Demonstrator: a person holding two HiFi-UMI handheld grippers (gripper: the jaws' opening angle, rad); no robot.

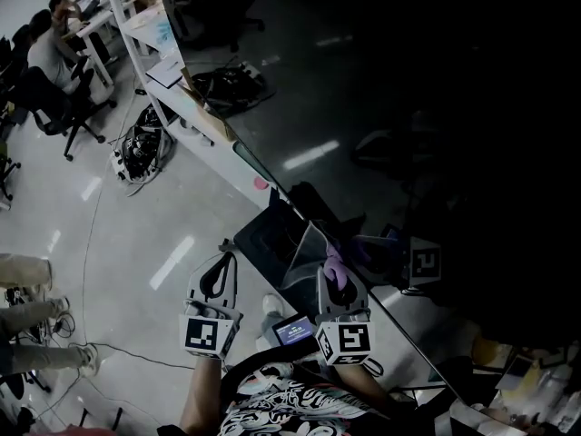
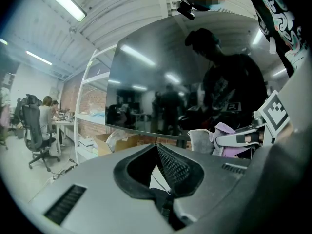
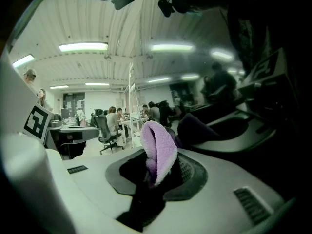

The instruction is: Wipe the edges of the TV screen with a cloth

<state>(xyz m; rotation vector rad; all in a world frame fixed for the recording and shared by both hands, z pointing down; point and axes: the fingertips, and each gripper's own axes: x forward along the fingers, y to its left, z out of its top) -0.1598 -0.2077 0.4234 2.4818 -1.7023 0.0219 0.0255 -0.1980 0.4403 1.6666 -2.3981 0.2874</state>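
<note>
The TV screen (image 1: 427, 116) is a big black glossy panel filling the right of the head view; its lower edge (image 1: 272, 189) runs diagonally. My right gripper (image 1: 334, 269) is shut on a purple cloth (image 1: 336, 263) and holds it against that edge. In the right gripper view the cloth (image 3: 158, 140) sticks up from my right gripper (image 3: 157, 161), with the TV screen (image 3: 234, 82) just to the right. My left gripper (image 1: 222, 262) hangs beside it over the floor, shut and holding nothing. In the left gripper view my left gripper (image 2: 156, 147) points at the TV screen (image 2: 161, 82).
A white shelving rack (image 1: 154, 44) stands behind the TV's far end, with cables (image 1: 141, 153) on the floor beside it. People sit at desks (image 1: 50, 48) at the far left. A cardboard box (image 2: 117, 141) lies under the screen. Someone's legs (image 1: 27, 316) stand left.
</note>
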